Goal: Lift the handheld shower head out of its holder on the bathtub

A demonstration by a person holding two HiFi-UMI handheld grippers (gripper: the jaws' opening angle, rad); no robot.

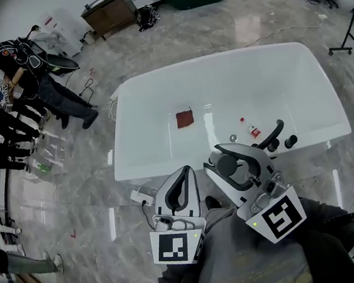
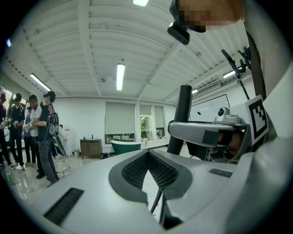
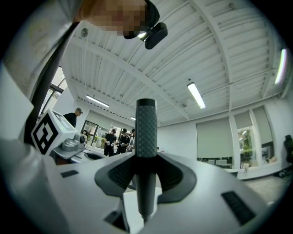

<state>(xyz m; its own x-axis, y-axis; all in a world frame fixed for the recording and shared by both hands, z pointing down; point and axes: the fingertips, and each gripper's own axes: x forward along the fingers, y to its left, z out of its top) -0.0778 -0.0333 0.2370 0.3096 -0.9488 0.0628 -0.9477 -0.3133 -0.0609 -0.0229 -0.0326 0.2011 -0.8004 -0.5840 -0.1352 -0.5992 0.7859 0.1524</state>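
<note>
right gripper [image 3: 146, 165] clasping shower head [image 3: 146, 128], left gripper [image 2: 147, 156] closed

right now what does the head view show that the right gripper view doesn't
Only the head view: the white bathtub, a dark red cloth lying in it, and the black tap on its rim. Only the right gripper view: the ceiling lights, and plainly the right gripper shut on the upright, dark textured handle of the shower head. Both: the left gripper and the group of people standing off to the side.
</note>
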